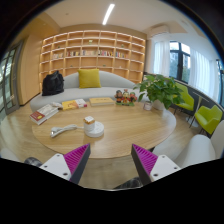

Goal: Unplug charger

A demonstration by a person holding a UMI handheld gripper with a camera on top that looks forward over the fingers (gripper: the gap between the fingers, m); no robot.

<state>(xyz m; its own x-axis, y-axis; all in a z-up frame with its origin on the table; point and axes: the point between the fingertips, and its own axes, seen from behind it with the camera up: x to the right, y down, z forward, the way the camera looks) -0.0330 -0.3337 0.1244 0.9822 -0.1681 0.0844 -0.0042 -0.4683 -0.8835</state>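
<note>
My gripper (110,152) hangs over the near part of a round wooden table (120,135). Its fingers stand wide apart and open, and their magenta pads (76,160) hold nothing. Low between the fingers lies a dark shape (128,183); I cannot tell whether it is a cable or a charger. Beyond the fingers, a white object (93,129) and a grey elongated object (62,130) rest on the tabletop. No charger or socket is clearly recognisable.
Books (44,112) and small items (124,97) lie on the far side of the table, beside a potted plant (158,90). Behind stand a sofa with a yellow cushion (89,78), a wooden bookshelf (95,48) and green chairs (208,117).
</note>
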